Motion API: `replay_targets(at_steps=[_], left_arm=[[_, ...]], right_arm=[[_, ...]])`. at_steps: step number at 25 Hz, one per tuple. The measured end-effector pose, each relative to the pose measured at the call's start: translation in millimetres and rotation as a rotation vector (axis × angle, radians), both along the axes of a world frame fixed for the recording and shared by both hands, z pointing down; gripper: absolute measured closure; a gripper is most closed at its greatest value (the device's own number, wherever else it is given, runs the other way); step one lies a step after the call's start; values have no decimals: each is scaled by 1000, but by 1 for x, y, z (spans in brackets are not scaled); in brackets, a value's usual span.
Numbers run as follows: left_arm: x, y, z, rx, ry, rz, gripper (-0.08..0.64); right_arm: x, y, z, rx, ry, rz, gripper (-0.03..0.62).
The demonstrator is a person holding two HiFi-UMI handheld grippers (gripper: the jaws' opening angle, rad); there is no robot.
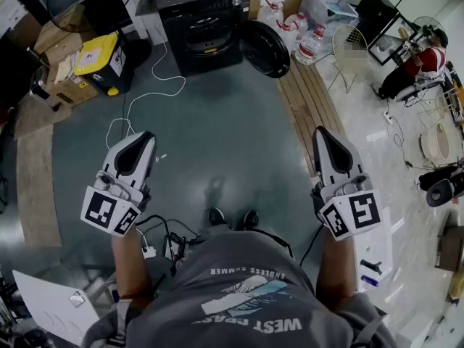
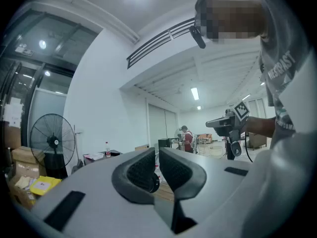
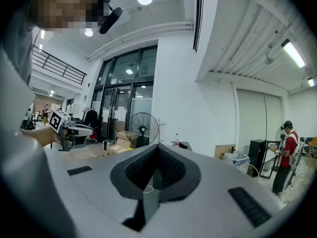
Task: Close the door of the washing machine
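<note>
Washing machine (image 1: 205, 27): at the far end of the floor, well ahead of the 2 grippers; door (image 1: 265, 48): swung open at its right side. Left gripper (image 1: 140, 142): jaws together, empty. Right gripper (image 1: 324, 138): jaws together, empty; judged the nearer, with the door ahead and slightly left.

head: steeply down, washing machine (image 1: 206, 24) far | gripper views: level, forward | shared: fan (image 2: 52, 142)
</note>
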State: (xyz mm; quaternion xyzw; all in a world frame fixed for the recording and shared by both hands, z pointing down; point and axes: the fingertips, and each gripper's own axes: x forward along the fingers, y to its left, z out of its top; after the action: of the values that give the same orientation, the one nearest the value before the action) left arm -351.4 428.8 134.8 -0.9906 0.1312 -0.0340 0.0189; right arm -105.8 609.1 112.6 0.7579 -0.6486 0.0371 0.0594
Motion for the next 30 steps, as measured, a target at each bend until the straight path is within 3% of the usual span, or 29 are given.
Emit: replay_targets(at_steps=[7, 14, 22, 30], left_arm=[[-7, -22, 6, 1, 1, 15, 520], [5, -47, 14, -19, -17, 31, 520], [39, -90, 28, -30, -57, -20, 520], [109, -141, 34, -23, -75, -71, 520]], right_arm=[[-7, -21, 7, 1, -6, 20, 565], [4, -48, 12, 29, -74, 21, 563], [57, -103, 37, 24, -131, -2, 563], [129, -176, 52, 18, -156, -76, 563]])
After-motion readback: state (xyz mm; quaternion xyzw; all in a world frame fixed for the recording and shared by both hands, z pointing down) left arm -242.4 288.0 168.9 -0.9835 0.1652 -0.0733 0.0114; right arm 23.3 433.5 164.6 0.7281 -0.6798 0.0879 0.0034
